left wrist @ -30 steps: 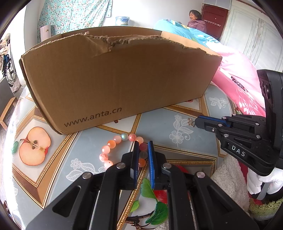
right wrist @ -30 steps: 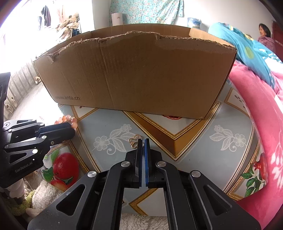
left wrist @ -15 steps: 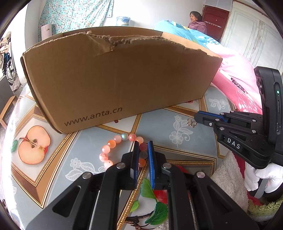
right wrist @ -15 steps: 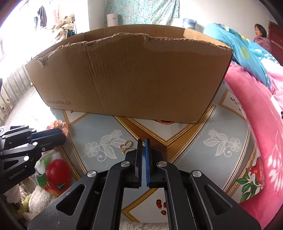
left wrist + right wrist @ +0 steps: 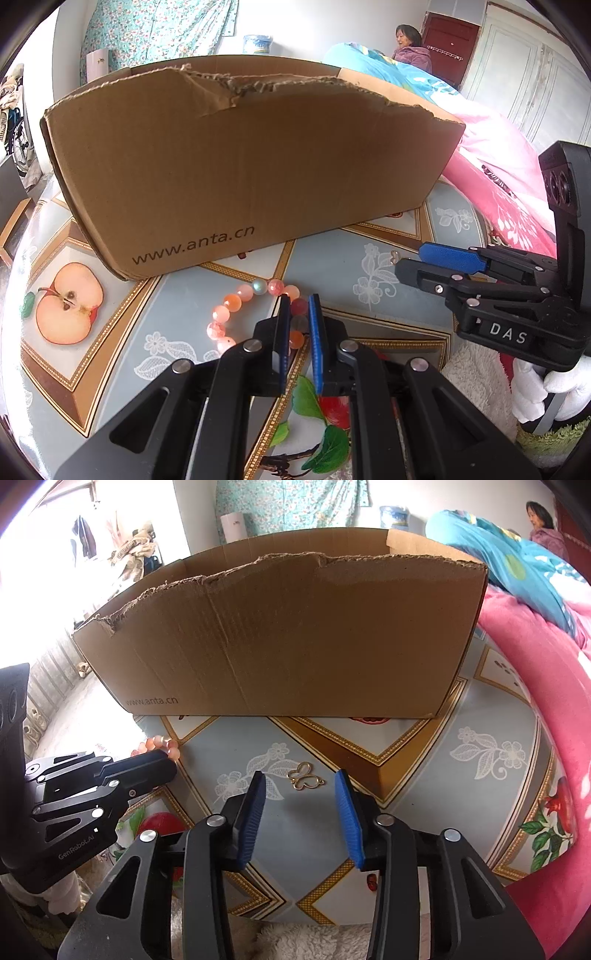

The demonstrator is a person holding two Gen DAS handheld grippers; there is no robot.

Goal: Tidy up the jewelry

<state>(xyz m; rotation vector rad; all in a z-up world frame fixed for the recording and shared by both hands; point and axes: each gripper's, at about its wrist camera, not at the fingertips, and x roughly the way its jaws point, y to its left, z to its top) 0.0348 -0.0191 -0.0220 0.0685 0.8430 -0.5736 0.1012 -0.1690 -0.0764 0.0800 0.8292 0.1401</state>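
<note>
Right jaws opening over the butterfly charm; left jaws nipped on the bead bracelet.

The right gripper (image 5: 300, 788) has its jaws opening, blue pads roughly half spread, nothing held: the gold butterfly charm (image 5: 305, 780) lies flat on the worktop (image 5: 480, 786) in the gap at the tips, touching neither pad. It sits mid-frame in the right wrist view, below the cardboard box (image 5: 295, 635). Its long axis runs upper left to lower right, small ring end toward lower right, so roughly across the gap. I'd roll the wrist a bit and close across the wings, tips kept low, since it's thin, flat and likely to skate. The left gripper (image 5: 298, 308) is nearly shut, pinching the pink bead bracelet (image 5: 236, 314), whose loop trails to the left on the worktop. Both pieces probably go in the box.
</note>
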